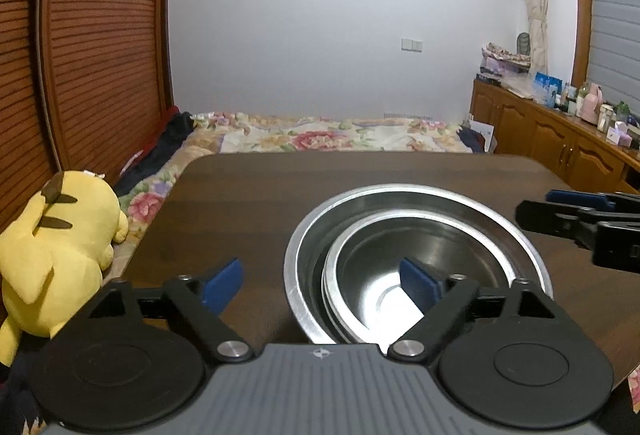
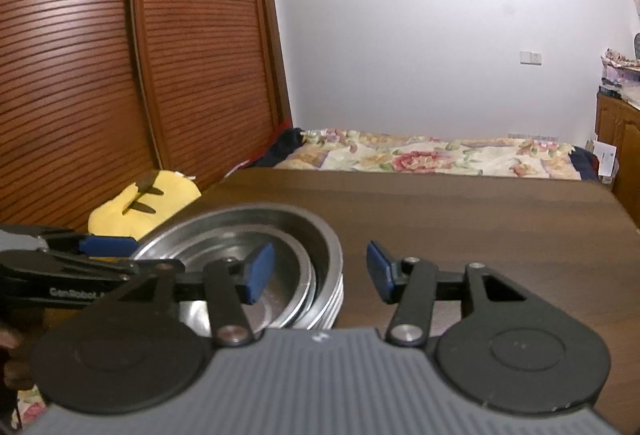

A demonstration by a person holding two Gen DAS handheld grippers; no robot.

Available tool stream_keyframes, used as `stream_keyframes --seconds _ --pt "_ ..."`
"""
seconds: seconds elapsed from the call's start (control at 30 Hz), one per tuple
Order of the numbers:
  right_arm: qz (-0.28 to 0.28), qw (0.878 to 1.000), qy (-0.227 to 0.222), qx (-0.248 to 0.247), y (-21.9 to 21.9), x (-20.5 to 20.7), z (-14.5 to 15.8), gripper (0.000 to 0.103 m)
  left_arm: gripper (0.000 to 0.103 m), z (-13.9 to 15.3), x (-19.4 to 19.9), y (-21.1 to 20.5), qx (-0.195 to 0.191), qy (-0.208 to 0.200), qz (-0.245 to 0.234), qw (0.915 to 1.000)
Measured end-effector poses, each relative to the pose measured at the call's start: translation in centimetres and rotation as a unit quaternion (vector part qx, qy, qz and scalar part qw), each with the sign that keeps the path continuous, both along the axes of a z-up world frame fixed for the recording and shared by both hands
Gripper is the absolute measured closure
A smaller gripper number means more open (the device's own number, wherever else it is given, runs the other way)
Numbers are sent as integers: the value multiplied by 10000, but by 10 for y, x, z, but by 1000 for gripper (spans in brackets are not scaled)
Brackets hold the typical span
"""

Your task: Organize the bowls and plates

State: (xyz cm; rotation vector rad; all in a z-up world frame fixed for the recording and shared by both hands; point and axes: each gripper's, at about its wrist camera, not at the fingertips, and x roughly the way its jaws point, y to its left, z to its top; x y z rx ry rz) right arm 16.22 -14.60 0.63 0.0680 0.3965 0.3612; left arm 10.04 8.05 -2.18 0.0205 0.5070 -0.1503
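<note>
Left tool [image 1: 320,285] wide open, empty; right tool [image 2: 320,271] open, empty. Nested bowls [image 1: 416,259] sit on counter [image 1: 248,203] just ahead-right of left tool, ahead-left of right; both about equally near.

Only readable text I can spot is "GenRobot", printed in pale letters on the black body of the left gripper [image 2: 106,249], which pokes in at the lower left of the right wrist view. The word gets cut off after that. There's also a small star-like logo on the grey ribbed housing [image 1: 322,353] bottom centre, no letters.
</note>
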Motion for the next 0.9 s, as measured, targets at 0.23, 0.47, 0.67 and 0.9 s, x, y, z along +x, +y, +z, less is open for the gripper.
stream_keyframes --seconds 0.23,0.47,0.67,0.9 --pt "-116 9997 -183 118 -12 -9 13 26 0 16 -6 -6 -38 -243 -84 9997" --pt "-320 9992 -244 43 -23 -16 14 0 0 23 -14 -14 -92 -461 -163 9988" --pt "-518 9985 -157 69 -34 -22 14 0 0 27 -17 -23 -117 -477 -116 9987" --pt "-813 9959 -364 -139 -40 -33 20 0 0 35 -20 -29 18 -537 -84 9985"
